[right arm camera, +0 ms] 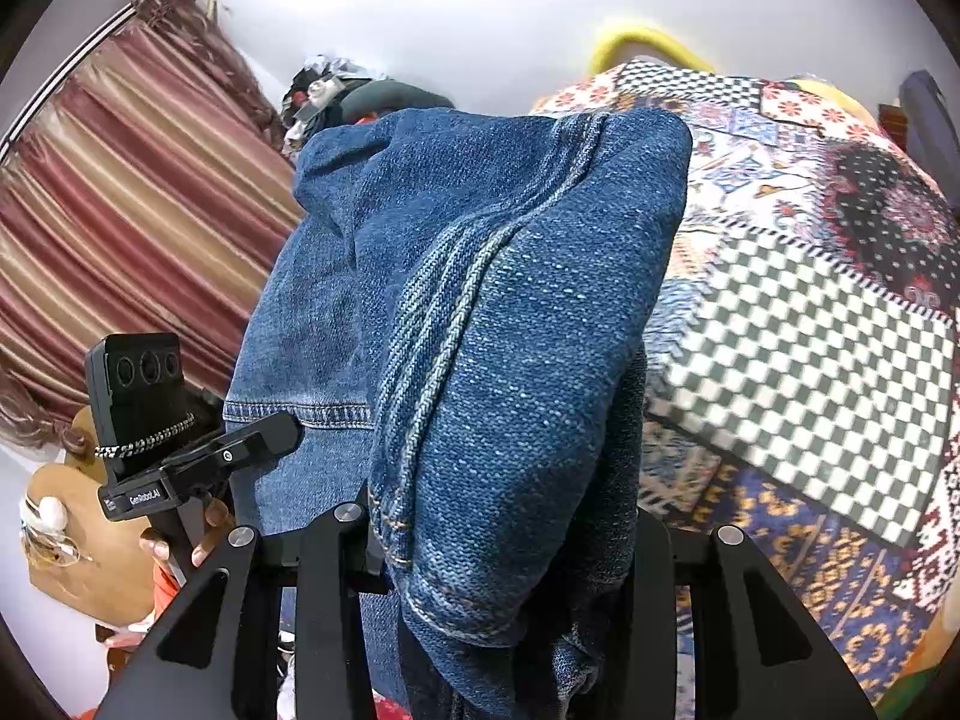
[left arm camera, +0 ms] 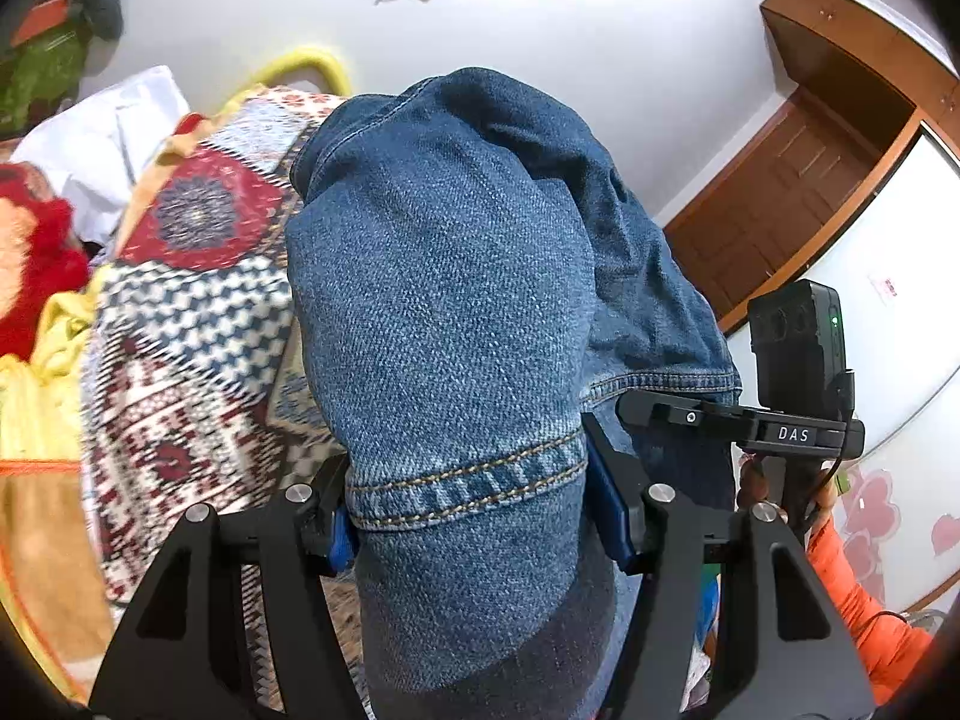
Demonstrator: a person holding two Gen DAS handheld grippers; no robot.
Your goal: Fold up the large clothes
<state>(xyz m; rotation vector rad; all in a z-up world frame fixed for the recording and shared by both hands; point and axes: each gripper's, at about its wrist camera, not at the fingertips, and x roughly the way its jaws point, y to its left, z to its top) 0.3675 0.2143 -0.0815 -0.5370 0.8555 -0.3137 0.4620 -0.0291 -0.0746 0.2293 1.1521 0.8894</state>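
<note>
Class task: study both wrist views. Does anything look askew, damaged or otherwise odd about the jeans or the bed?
Nothing looks damaged or spilled. The jeans are bunched, each gripper clamping a thick fold: left gripper, right gripper. The patterned bedspread lies flat; loose clothes are piled at its side.

I count one pair of blue jeans (left arm camera: 456, 300), bunched up with two hemmed edges showing. I see two grippers, my left (left arm camera: 474, 516) and my right (right arm camera: 510, 546). There is one patterned bedspread (right arm camera: 810, 300), one striped curtain (right arm camera: 120, 192), one wooden door (left arm camera: 774, 192) and one white pillow (left arm camera: 102, 138).
</note>
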